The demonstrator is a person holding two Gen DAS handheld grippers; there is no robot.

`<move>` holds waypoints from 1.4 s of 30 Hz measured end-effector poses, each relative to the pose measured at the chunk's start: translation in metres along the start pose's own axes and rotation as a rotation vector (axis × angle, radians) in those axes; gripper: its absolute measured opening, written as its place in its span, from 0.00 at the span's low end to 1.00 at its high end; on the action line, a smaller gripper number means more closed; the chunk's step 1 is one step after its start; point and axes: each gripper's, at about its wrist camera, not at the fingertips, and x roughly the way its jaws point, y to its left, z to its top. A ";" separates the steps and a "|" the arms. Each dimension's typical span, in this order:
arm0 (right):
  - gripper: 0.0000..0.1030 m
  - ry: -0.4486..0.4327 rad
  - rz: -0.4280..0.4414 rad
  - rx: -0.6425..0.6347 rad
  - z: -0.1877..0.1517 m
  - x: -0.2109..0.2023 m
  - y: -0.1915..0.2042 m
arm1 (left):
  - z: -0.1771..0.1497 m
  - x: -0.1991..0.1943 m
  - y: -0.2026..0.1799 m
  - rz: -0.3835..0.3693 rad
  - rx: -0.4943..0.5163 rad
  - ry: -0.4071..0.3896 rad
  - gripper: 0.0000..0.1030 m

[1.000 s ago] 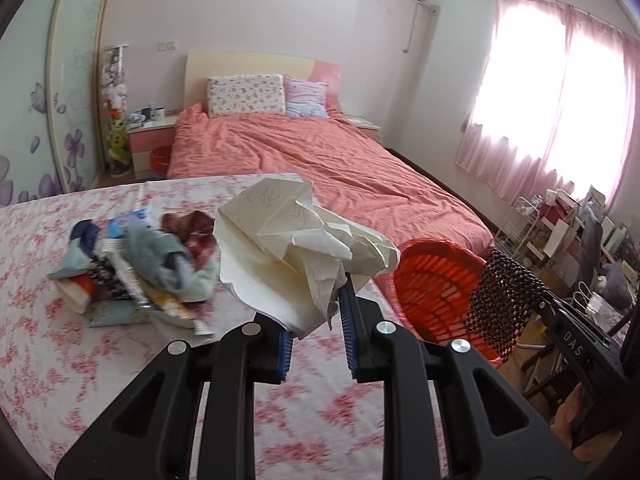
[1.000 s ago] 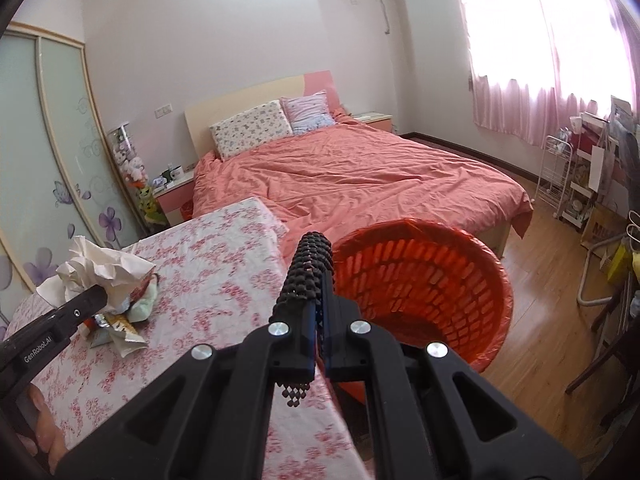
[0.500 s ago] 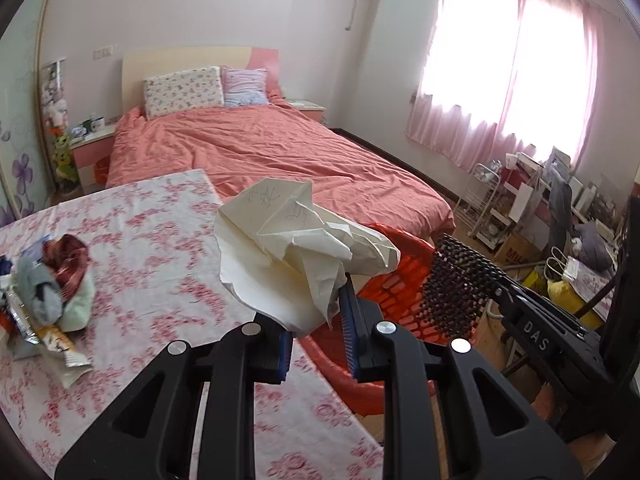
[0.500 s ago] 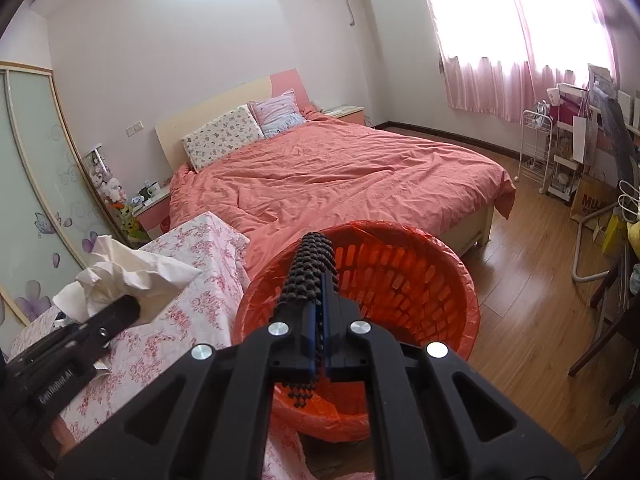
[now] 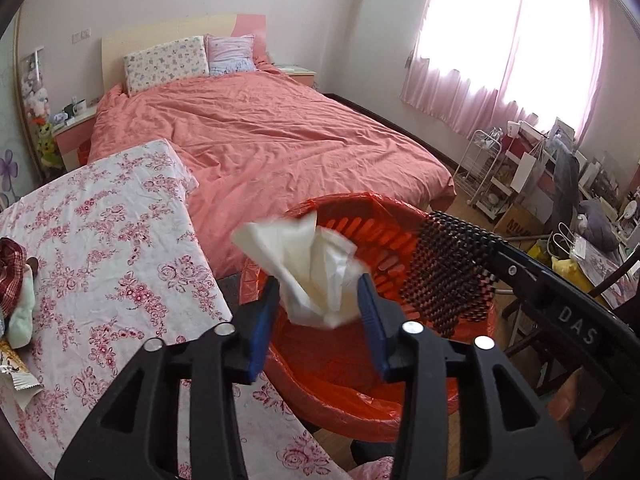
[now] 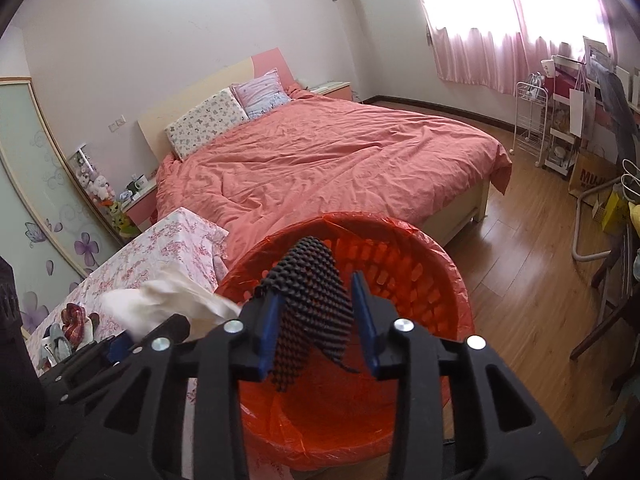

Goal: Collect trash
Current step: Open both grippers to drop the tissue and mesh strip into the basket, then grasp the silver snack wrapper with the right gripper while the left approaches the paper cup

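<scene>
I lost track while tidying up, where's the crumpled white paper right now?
In the left wrist view the crumpled white paper sits between the left gripper's spread fingers, over the red basket, beside the flowered table.

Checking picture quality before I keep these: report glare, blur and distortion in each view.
Left wrist view: the window is blown out white, the crumpled paper is motion-blurred, and fisheye bends the room edges. Right wrist view: the same window glares, and the black foam sheet stays sharp.
</scene>
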 end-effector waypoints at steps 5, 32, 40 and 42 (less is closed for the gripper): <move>0.47 0.004 -0.015 0.000 -0.004 -0.001 -0.002 | -0.004 -0.005 0.002 0.032 0.006 -0.001 0.47; 0.52 0.058 0.152 -0.330 -0.079 -0.027 0.193 | -0.082 -0.148 0.223 0.456 -0.268 -0.116 0.74; 0.52 0.113 0.262 -0.430 -0.120 -0.014 0.264 | -0.114 -0.166 0.295 0.549 -0.390 -0.103 0.74; 0.52 0.126 0.295 -0.444 -0.127 -0.011 0.279 | -0.120 -0.169 0.301 0.553 -0.407 -0.102 0.74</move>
